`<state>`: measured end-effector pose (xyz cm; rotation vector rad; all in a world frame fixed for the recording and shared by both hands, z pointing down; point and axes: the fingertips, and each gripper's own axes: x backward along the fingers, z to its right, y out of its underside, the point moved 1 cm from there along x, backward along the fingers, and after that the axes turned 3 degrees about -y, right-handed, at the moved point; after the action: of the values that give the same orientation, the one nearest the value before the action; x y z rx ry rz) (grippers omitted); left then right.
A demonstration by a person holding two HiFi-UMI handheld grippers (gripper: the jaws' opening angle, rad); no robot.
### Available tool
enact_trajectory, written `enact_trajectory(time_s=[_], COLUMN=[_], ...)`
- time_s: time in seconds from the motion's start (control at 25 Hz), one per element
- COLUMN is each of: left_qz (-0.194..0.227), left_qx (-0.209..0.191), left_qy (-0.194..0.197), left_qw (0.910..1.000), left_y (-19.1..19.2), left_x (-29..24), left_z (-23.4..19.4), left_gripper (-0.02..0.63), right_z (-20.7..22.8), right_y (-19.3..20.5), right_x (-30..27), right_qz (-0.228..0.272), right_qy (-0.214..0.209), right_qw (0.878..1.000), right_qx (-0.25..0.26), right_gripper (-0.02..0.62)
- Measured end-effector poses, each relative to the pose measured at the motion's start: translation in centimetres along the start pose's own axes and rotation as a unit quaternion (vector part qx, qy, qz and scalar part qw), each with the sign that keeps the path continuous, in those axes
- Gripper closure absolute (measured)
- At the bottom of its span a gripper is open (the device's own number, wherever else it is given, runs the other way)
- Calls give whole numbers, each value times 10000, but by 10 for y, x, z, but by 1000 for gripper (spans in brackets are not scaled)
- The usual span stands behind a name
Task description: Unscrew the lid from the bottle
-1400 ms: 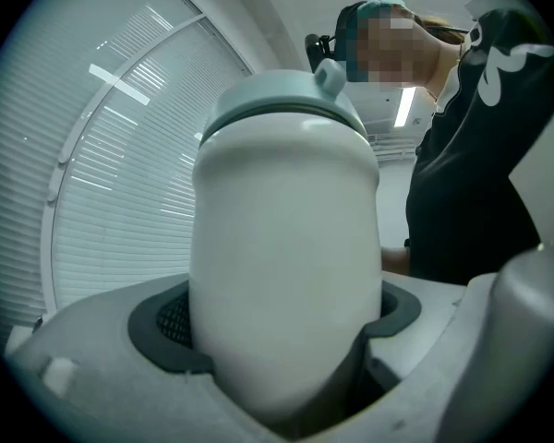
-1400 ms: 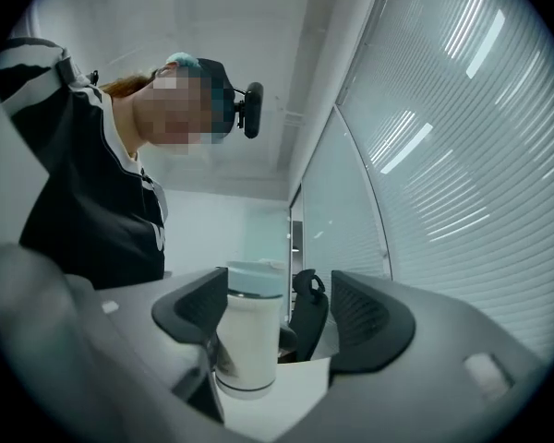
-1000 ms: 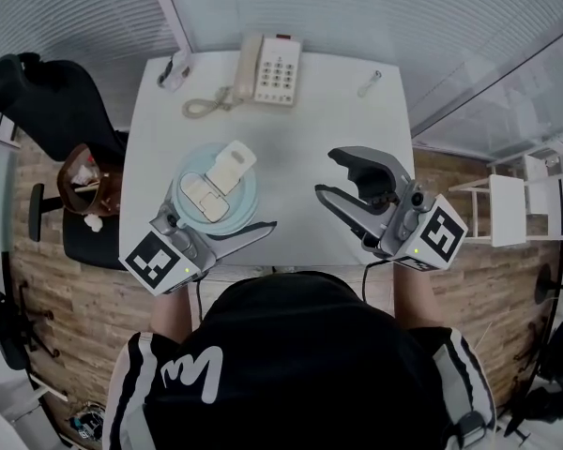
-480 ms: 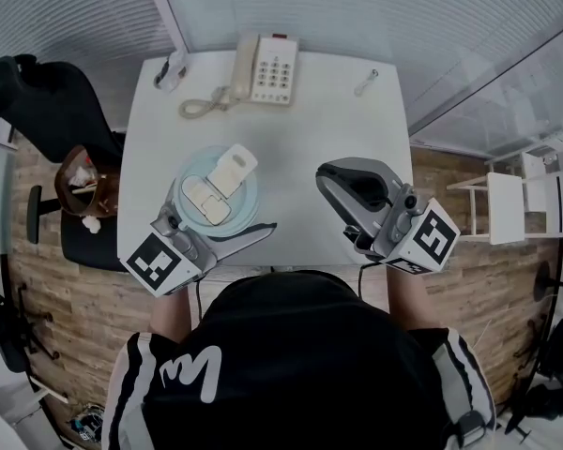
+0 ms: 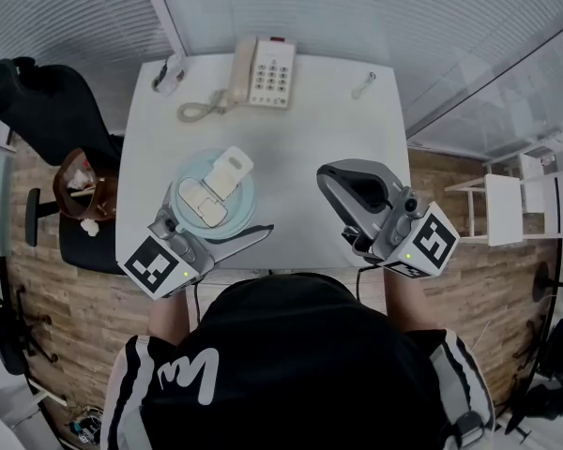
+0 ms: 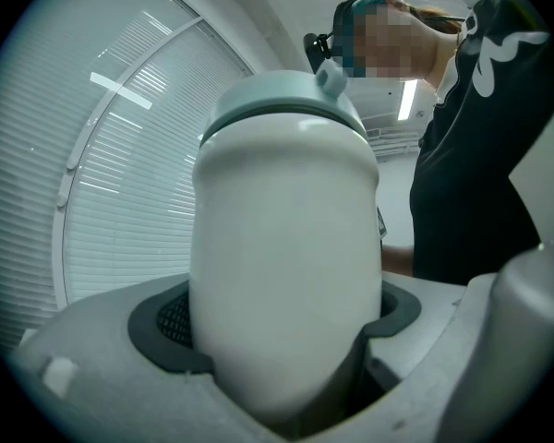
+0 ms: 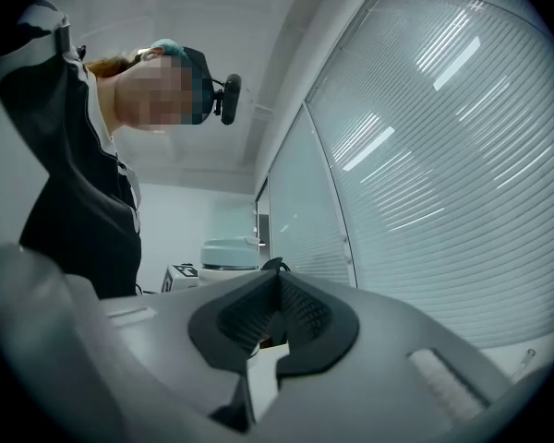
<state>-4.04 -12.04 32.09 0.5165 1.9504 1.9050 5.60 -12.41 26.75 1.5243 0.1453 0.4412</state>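
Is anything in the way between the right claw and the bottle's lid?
No, nothing visible. Only bare table lies between the right gripper and the lid, which sits on the bottle held by the left gripper. The right gripper's jaws are shut on nothing, so they would likely need to open first.

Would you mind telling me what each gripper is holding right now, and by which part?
The left gripper clamps the bottle by its white body, below the lid. The right gripper has just closed its jaws on nothing.
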Motion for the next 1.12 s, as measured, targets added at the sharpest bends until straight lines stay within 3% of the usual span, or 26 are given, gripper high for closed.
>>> enact_trajectory(time_s=[1.12], left_qz=[73], left_qx=[45], left_qy=[43], left_qw=[10000], left_y=[-3], left_x=[-1], left_z=[2], left_gripper=[140], right_z=[-6], right_y=[-3], right_x=[-5], right_qz=[17], right_qy=[-33], right_qw=[10000], right_qx=[74], right_gripper=[595])
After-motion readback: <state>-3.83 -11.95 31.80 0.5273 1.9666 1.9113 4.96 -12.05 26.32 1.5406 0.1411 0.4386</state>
